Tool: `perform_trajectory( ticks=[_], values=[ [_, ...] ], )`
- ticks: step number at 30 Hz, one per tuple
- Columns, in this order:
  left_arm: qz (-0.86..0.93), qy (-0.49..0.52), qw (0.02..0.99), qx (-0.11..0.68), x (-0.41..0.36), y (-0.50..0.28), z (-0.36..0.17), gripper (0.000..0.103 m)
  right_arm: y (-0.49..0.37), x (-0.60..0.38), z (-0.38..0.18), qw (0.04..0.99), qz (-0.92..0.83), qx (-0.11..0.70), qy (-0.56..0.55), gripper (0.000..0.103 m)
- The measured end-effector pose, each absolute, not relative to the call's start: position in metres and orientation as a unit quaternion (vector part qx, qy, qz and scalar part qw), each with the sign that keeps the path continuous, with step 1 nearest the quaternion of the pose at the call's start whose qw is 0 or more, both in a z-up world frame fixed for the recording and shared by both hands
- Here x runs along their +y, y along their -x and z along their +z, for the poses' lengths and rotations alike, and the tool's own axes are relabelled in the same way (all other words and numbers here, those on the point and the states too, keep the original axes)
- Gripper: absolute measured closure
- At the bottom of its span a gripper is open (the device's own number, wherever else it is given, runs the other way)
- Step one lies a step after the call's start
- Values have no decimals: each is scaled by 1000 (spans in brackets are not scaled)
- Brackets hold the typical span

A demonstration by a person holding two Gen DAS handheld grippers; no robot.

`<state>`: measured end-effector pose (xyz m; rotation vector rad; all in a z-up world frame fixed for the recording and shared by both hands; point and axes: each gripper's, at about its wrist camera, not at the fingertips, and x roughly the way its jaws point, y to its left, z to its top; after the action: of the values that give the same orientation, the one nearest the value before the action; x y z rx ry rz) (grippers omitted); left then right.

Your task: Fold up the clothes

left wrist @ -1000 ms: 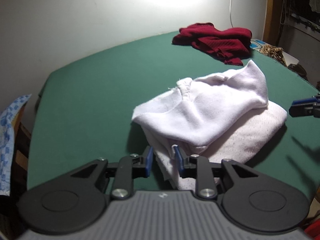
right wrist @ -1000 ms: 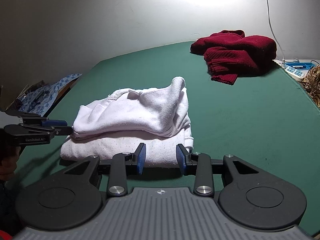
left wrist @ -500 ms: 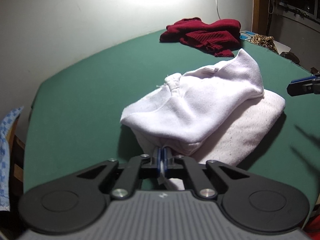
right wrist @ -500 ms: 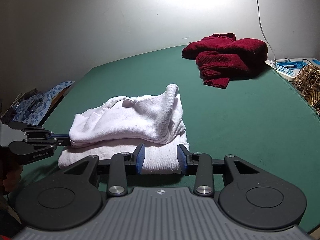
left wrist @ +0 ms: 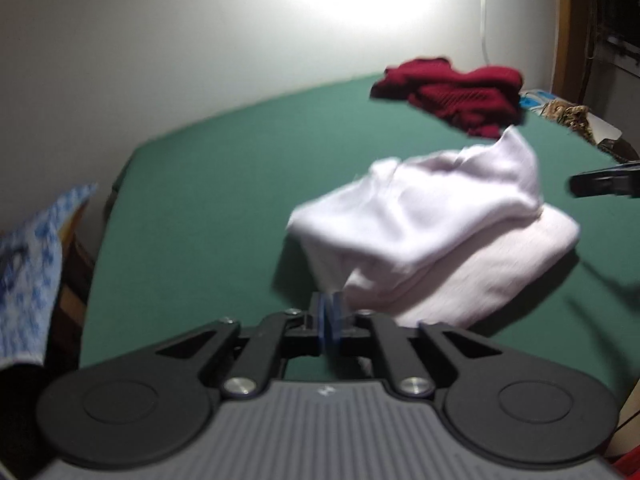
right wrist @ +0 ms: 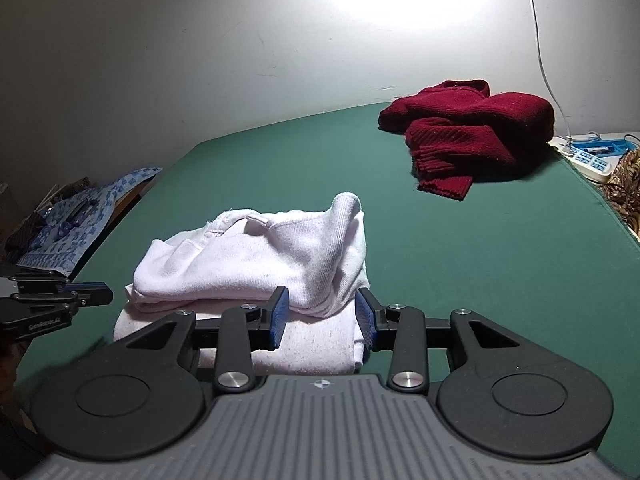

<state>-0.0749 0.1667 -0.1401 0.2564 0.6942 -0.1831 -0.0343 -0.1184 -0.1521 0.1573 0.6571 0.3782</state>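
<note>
Opening my left hand-held gripper (left wrist: pixel 330 314) with nothing between its pads, right hand-held gripper (right wrist: pixel 322 316) released, I judge the white sweater (right wrist: pixel 256 264) soft, floppy; pinch a folded edge.

We've got the folded garment (right wrist: pixel 256 264) lower centre on the table (right wrist: pixel 500 264), sweater (right wrist: pixel 468 132) behind it upper right, power strip (right wrist: pixel 592 158) at the right edge.
</note>
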Motion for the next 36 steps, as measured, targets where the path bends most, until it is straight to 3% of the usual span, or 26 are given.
perform_trajectory(
  ticks=[13,18,29,30,32,33,36],
  values=[
    [-93,-169,907,375,148,47,-160,85,23,-127,-157,915,222,328,-73,62],
    [-89,-146,912,373,150,44,-157,101,21,-134,-159,915,226,324,-78,62],
    [-67,-108,921,369,161,63,-152,103,-4,-128,-172,911,234,326,-99,63],
    [-64,-103,920,373,162,61,-154,103,-7,-124,-175,909,236,330,-95,65],
    [-55,-96,919,378,165,55,-158,103,-11,-118,-183,903,244,342,-90,81],
    [-52,-93,919,378,166,54,-158,103,-12,-116,-185,900,246,349,-87,96],
    [-48,-82,922,376,173,59,-152,103,-4,-120,-173,897,261,346,-92,96]
  ],
)
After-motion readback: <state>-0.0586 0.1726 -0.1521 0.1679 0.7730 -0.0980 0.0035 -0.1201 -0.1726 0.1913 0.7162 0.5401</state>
